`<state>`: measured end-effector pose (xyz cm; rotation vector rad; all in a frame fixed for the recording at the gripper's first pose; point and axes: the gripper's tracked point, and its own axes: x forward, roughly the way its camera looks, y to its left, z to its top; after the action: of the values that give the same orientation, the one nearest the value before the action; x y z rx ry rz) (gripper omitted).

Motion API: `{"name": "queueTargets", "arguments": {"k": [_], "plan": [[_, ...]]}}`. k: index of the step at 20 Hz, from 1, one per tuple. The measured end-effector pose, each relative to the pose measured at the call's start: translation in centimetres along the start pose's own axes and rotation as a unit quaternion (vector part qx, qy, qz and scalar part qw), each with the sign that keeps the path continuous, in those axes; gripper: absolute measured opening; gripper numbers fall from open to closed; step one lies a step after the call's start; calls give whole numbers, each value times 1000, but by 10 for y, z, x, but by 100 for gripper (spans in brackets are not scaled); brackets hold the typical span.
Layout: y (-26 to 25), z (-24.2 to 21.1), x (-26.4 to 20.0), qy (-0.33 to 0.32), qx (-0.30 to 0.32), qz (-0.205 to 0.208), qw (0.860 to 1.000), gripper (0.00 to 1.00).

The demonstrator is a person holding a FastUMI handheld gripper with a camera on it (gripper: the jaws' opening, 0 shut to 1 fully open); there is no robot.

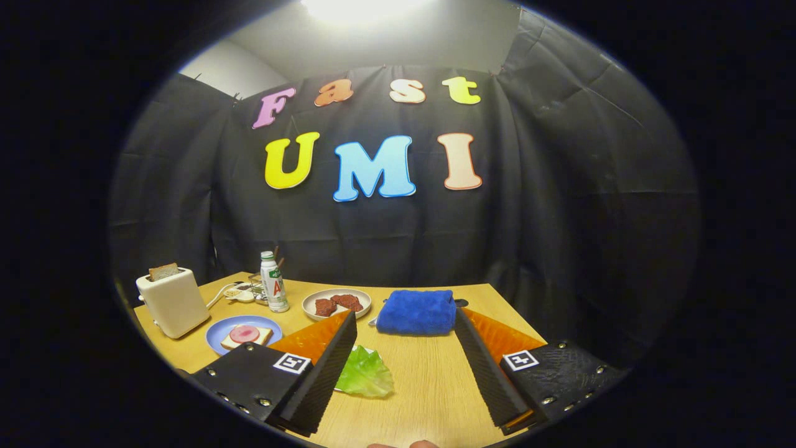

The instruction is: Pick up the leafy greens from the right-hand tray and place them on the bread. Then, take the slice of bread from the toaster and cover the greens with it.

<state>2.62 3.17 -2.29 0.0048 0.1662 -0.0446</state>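
We note a green leaf [367,373] lying flat beside our left finger; one bread slice [245,336], topped pink, plated; another [163,271] upright in the toaster [173,302].

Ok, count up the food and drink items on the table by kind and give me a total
Bread slices: 2, one in the toaster, one on the blue plate
Ham slice: 1
Meat pieces: 2
Lettuce leaf: 1
Bottle: 1
Total: 7
The hand-held gripper is open, the leaf by its left finger.
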Motion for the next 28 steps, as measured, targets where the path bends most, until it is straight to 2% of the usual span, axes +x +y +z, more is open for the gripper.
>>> {"name": "queueTargets", "arguments": {"k": [2,5,12,19,28], "plan": [[17,-1,9,25,-15,4,1000,97],[46,-20,25,87,-31,32,995,97],[88,-76,56,231,-26,90,968,97],[102,-106,76,311,-13,82,947,97],[110,-141,97,371,-49,74,924,97]]}}
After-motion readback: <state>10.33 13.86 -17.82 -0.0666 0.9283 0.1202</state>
